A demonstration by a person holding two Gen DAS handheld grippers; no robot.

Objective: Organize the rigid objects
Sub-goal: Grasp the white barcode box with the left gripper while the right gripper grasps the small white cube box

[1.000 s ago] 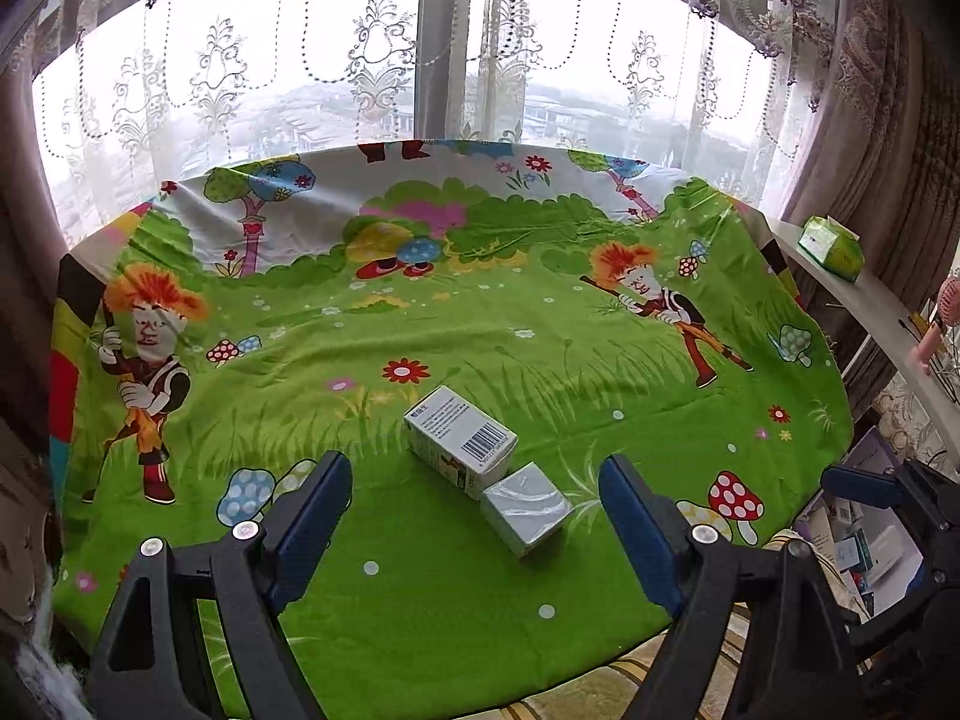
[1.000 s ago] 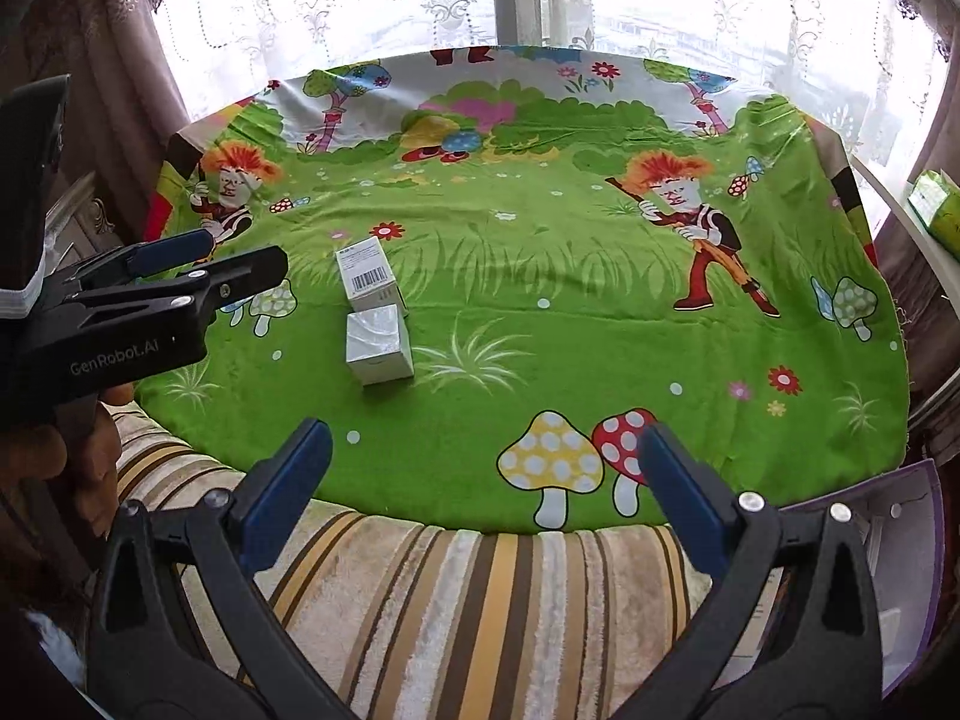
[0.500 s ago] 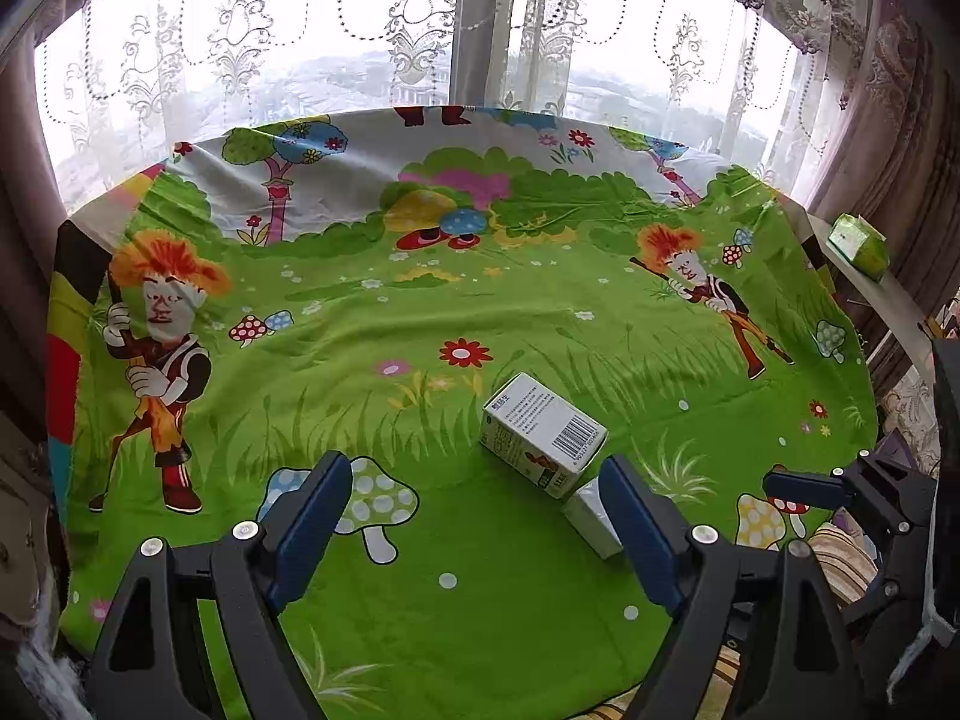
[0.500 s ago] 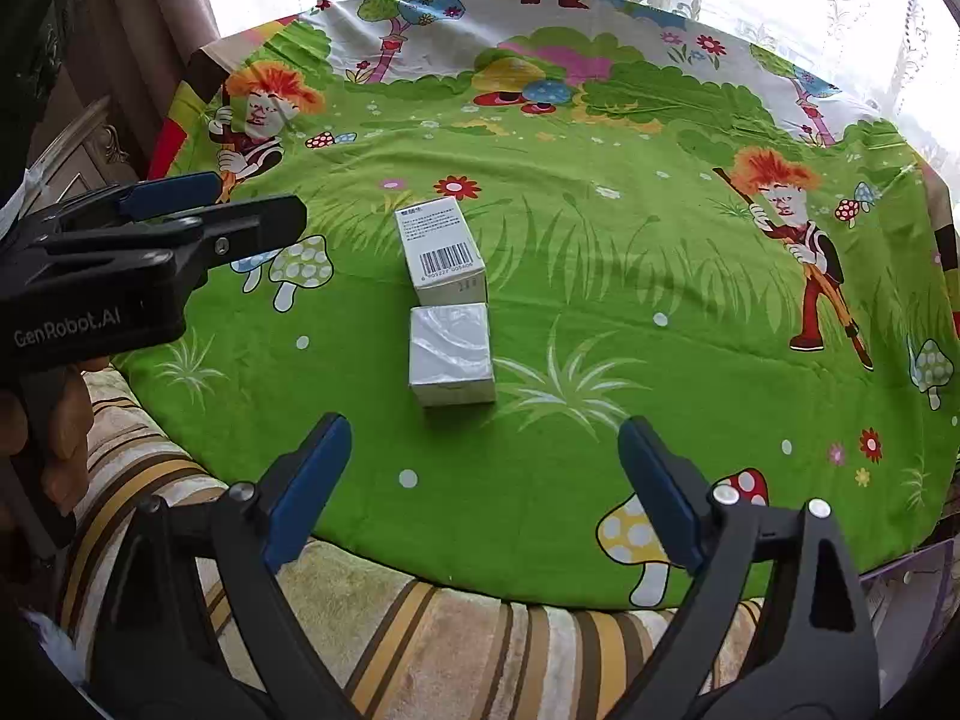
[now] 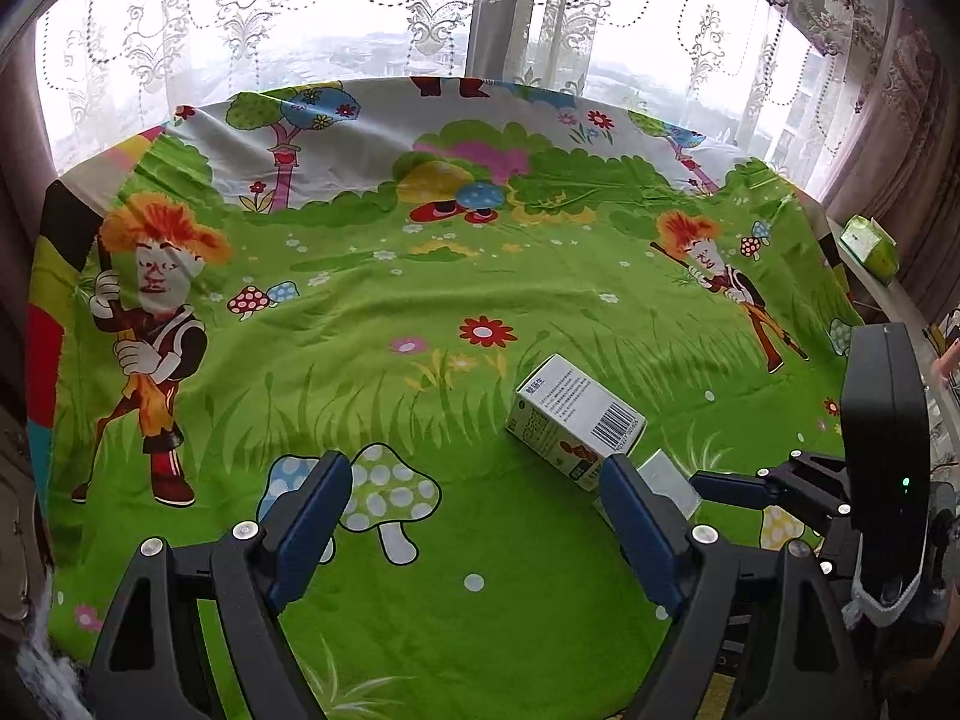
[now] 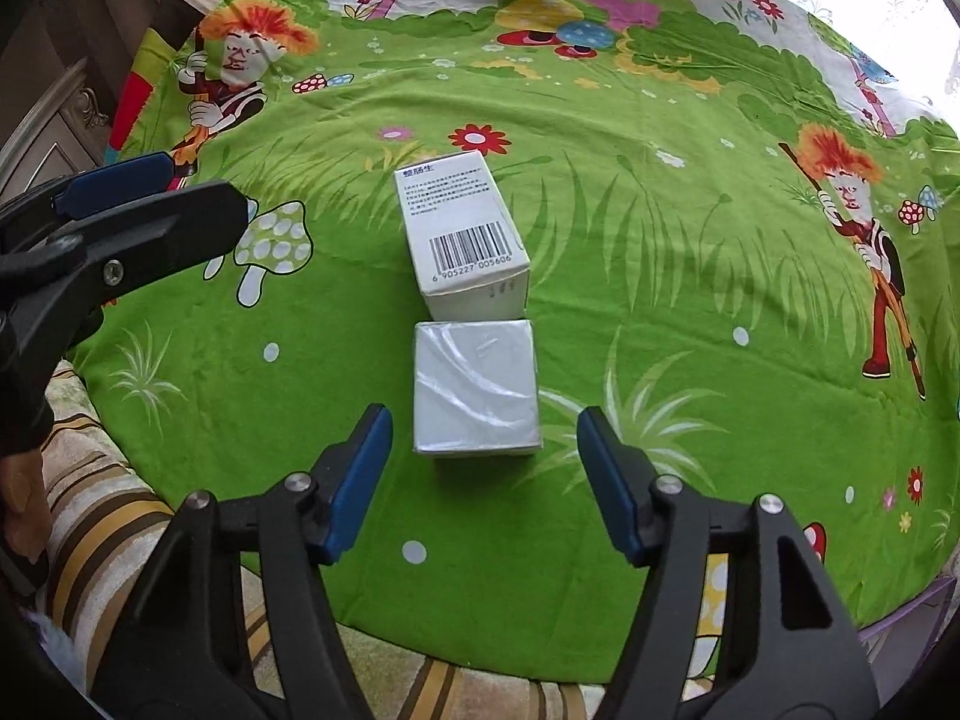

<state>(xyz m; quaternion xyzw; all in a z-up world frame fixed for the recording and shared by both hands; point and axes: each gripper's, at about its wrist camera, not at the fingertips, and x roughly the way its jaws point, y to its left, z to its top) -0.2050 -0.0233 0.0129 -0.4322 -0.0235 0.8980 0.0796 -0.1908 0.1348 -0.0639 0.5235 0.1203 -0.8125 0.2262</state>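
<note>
Silver cube [image 6: 477, 387] now sits just ahead of the right claw [image 6: 483, 480], jaws spread, carton [image 6: 462, 234] touching at 12 o'clock; claw has closed in, grasp likely next. Left claw [image 5: 474, 510] open, empty.

The left black hand-held gripper [image 5: 474, 516] with blue pads is held low and level, its jaws spread wide with nothing between them. The right black hand-held gripper [image 6: 483, 480], also blue-padded, tilts downward, jaws likewise parted and empty. In the right wrist view, part of the bare left hand [image 6: 21, 510] shows at the left edge.
</note>
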